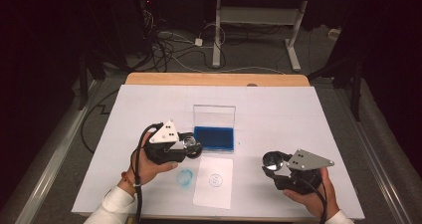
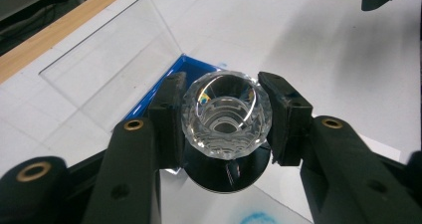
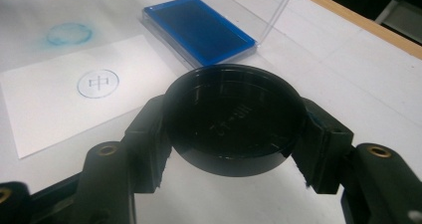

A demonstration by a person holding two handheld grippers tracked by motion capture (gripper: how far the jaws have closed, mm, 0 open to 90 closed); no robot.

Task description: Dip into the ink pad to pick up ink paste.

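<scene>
Stamp (image 2: 226, 115) within left gripper (image 2: 226, 122), cap (image 3: 233, 119) within right gripper (image 3: 233, 134).

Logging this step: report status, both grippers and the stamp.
Left gripper shut on crystal-handled stamp. Right gripper shut on black cap. Stamped paper and ink pad unobstructed.

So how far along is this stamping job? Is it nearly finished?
It looks well along. The paper slip already bears a round blue print, and the ink pad case lies open. In hand: the left tool grips the clear-handled stamp; the right tool holds its black cap. Probably left: capping the stamp and closing the case.
</scene>
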